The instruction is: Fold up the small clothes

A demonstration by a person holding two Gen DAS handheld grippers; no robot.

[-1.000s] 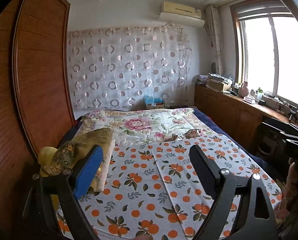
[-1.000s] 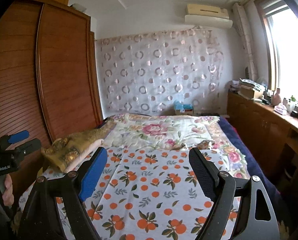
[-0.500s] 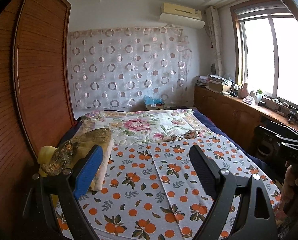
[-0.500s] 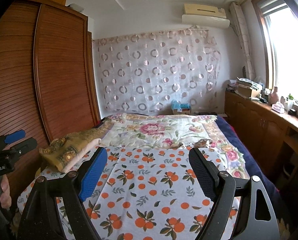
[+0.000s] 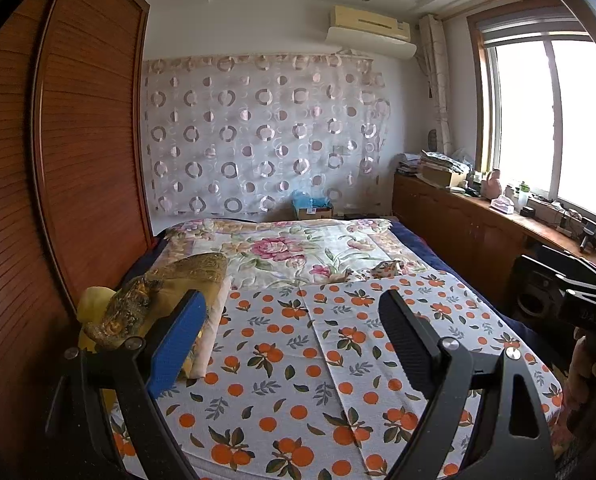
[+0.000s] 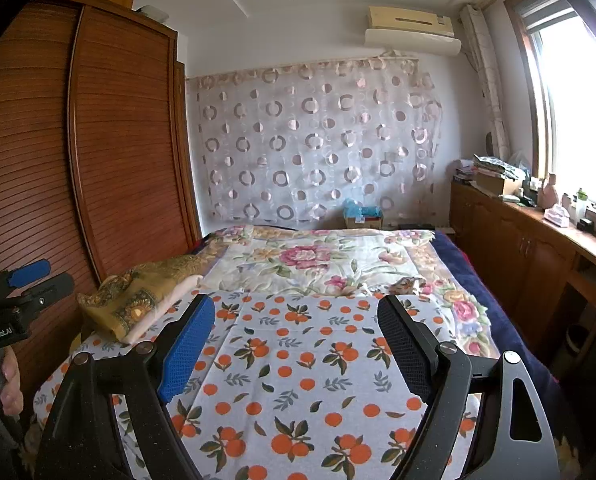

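A white cloth with an orange-fruit print [image 5: 290, 356] lies spread flat on the near half of the bed; it also shows in the right wrist view [image 6: 298, 376]. A fold line runs down it right of centre. My left gripper [image 5: 294, 340] is open and empty, held above the cloth. My right gripper [image 6: 298, 344] is open and empty above the same cloth. A folded stack of gold-patterned and pale pink cloth [image 5: 178, 292] sits at the bed's left edge, also seen from the right wrist [image 6: 138, 300].
A floral quilt [image 5: 290, 248] covers the far half of the bed. A wooden wardrobe [image 5: 78, 160] stands close on the left. A low wooden cabinet [image 5: 477, 232] with clutter runs under the window on the right. A box [image 5: 313, 208] sits by the curtain.
Both grippers have drawn back and tilted up a little, so the bed sits lower in each view. Both stay open and empty.
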